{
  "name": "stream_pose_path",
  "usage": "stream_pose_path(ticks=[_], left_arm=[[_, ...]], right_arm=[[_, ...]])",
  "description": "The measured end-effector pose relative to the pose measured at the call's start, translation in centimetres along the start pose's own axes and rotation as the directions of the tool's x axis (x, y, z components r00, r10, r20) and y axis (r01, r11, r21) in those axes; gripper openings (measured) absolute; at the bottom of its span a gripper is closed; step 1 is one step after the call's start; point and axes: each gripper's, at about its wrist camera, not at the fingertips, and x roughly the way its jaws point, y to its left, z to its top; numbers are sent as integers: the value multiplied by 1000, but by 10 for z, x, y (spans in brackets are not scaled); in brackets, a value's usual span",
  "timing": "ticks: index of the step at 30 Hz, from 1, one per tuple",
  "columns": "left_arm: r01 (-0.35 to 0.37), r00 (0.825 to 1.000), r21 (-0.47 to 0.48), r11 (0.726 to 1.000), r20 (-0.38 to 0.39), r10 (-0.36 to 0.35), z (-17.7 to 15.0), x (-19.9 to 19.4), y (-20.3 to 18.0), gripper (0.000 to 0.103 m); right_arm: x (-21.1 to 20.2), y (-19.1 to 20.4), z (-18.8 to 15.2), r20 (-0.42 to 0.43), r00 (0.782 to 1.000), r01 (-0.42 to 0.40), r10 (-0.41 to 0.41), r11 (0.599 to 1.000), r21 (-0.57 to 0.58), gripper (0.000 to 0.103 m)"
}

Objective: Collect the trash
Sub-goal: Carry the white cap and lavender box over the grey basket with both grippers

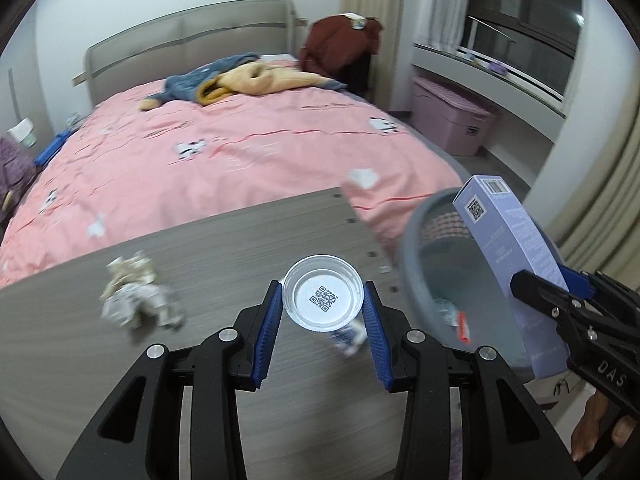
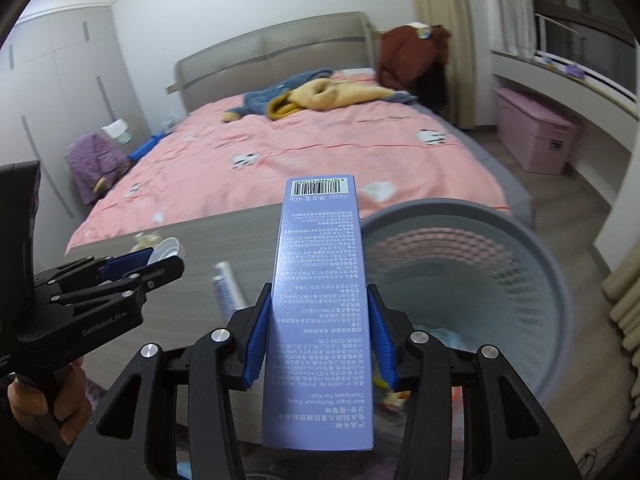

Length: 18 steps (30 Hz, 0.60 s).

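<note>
Left tool [image 1: 323, 312] is clenching a clear plastic cup [image 1: 323, 298] above the counter [image 1: 224, 264]; right tool [image 2: 316, 334] is gripping a toothpaste box [image 2: 318, 304] lengthwise, nearing the trash bin [image 2: 532, 248] for dropping. Crumpled paper [image 1: 136, 300] is awaiting pickup.

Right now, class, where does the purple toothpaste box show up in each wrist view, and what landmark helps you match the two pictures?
Left wrist view: the toothpaste box stands at the right edge, held by the right tool over the gray bin.
Right wrist view: the box fills the center, between the fingers.
Shared landmark: the pink bed.
</note>
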Motion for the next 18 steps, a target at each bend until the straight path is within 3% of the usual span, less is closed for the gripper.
stream_pose_path(ticks=[7, 11, 18], left_arm=[[83, 997, 101, 991, -20, -81, 19, 28, -62, 39], [124, 991, 130, 984, -58, -117, 26, 47, -87, 39], [131, 989, 157, 979, -85, -119, 30, 70, -113, 39]], right_arm=[[-7, -56, -6, -7, 995, 97, -97, 990, 97, 44], [-3, -73, -10, -20, 994, 108, -106, 985, 135, 44], [10, -87, -9, -43, 994, 109, -104, 983, 151, 44]])
